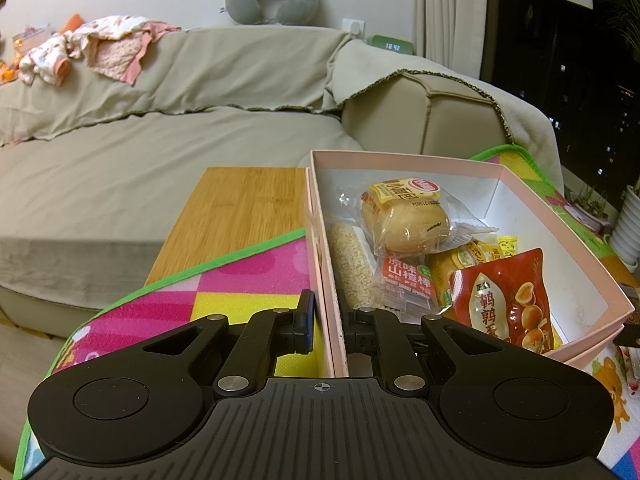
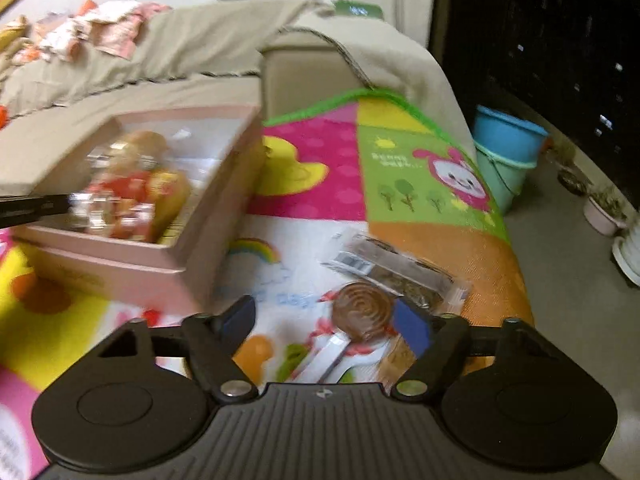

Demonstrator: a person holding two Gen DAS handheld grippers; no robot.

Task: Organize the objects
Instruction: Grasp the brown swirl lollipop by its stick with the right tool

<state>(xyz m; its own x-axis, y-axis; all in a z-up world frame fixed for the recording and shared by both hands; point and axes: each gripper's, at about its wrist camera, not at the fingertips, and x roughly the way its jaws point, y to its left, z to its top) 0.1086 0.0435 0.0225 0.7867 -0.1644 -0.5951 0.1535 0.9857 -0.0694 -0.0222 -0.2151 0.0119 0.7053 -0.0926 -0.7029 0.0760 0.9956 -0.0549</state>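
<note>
A pink box [image 1: 472,162] holds several wrapped snacks: a bread bun [image 1: 404,220], a red quail-egg pack [image 1: 504,300] and a red hawthorn bar pack [image 1: 404,278]. My left gripper [image 1: 332,332] is shut on the box's near left wall, one finger outside and one inside. In the right wrist view the box [image 2: 160,276] sits at the left. My right gripper [image 2: 332,320] is open above the mat, around a brown spiral lollipop [image 2: 362,310]. A dark wrapped bar [image 2: 400,270] lies just beyond it.
A colourful play mat [image 2: 400,168] covers the table, with bare wood [image 1: 236,216] at its far left. A beige sofa [image 1: 160,140] stands behind. A blue bucket [image 2: 508,152] and plant pots [image 2: 604,212] stand on the floor at right.
</note>
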